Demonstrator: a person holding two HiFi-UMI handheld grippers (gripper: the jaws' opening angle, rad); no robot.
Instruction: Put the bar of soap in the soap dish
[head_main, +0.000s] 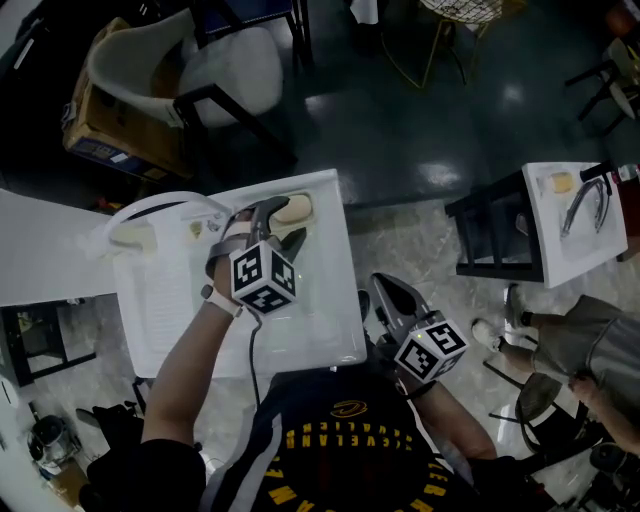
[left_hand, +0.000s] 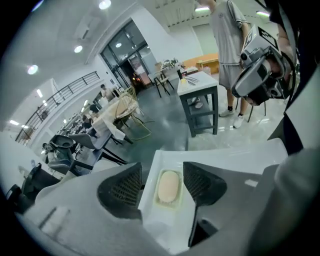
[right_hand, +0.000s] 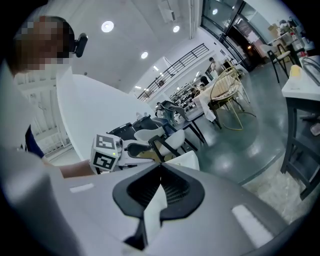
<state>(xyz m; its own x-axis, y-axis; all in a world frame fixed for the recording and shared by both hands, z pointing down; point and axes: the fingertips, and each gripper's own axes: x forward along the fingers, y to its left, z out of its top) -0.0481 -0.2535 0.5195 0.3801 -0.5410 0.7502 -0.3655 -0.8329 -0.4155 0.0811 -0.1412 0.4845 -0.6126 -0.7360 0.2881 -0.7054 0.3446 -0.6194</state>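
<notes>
A cream bar of soap (left_hand: 168, 186) lies in a shallow rectangular soap dish (left_hand: 161, 204) at the far edge of the white table (head_main: 330, 330). In the head view the soap (head_main: 292, 208) shows just beyond my left gripper (head_main: 283, 226). That left gripper (left_hand: 162, 187) is open, one jaw on each side of the dish and above it, with nothing between them. My right gripper (head_main: 386, 292) hangs off the table's right side, low by the person's body. The right gripper (right_hand: 160, 186) is shut with nothing held.
A pale plastic item (head_main: 133, 236) lies at the table's far left corner. A second small table (head_main: 575, 215) with metal ware stands to the right, with a person (head_main: 585, 345) beside it. A white chair (head_main: 190, 60) and a cardboard box (head_main: 105, 140) stand beyond the table.
</notes>
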